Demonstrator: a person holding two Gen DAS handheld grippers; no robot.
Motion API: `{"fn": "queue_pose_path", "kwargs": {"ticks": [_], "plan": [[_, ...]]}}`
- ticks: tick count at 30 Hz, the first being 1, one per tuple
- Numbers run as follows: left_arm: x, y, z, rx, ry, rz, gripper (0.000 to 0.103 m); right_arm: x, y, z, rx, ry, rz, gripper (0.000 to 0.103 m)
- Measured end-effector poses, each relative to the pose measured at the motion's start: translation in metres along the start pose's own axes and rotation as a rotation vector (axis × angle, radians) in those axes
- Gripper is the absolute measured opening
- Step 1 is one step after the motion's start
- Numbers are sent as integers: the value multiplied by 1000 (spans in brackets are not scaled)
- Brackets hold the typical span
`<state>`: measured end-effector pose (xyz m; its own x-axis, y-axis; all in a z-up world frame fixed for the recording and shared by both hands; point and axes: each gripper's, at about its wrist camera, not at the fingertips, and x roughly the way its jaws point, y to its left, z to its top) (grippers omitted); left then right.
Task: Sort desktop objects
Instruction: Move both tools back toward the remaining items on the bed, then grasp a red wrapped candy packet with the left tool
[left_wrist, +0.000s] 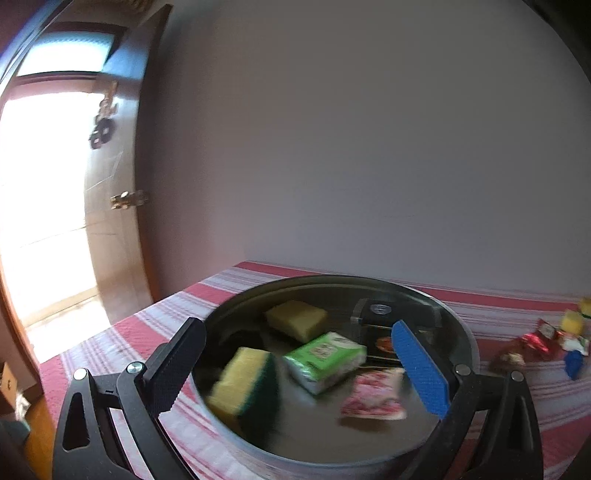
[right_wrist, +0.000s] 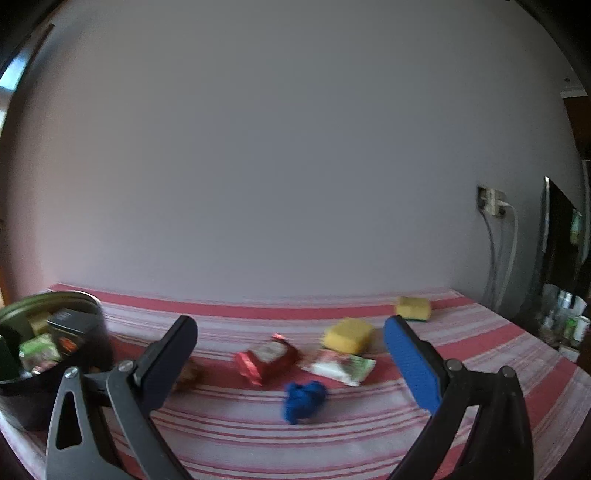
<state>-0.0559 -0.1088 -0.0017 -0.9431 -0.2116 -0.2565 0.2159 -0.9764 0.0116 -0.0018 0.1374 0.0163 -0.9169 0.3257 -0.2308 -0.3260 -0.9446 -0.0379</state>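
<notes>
My left gripper is open and empty above a round metal tin. In the tin lie a yellow-green sponge, a yellow sponge, a green packet, a pink packet and a dark box. My right gripper is open and empty above the striped tablecloth. Between its fingers lie a red wrapper, a blue crumpled thing, a white-green packet and a yellow sponge. Another sponge lies farther back.
The tin also shows in the right wrist view at the far left. A brown door stands open left of the table. A wall socket with a cable and a dark screen are at the right. The wall runs behind the table.
</notes>
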Motion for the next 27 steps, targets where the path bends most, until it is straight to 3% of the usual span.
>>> {"fn": "queue_pose_path", "kwargs": {"ticks": [4, 6, 13, 16, 21, 27], "plan": [[-12, -36, -1, 65, 8, -148, 102, 9, -30, -3, 79, 45, -16, 103], [-20, -67, -1, 130, 36, -255, 102, 11, -40, -4, 100, 53, -24, 103], [-29, -149, 9, 287, 76, -479, 102, 13, -54, -4, 105, 58, -59, 103], [-7, -184, 11, 356, 133, -466, 102, 15, -60, -4, 109, 75, -89, 103], [42, -223, 5, 403, 269, -434, 102, 21, -78, -7, 202, 122, -65, 103], [80, -242, -12, 444, 382, -398, 102, 24, -85, -9, 244, 143, -49, 103]]}}
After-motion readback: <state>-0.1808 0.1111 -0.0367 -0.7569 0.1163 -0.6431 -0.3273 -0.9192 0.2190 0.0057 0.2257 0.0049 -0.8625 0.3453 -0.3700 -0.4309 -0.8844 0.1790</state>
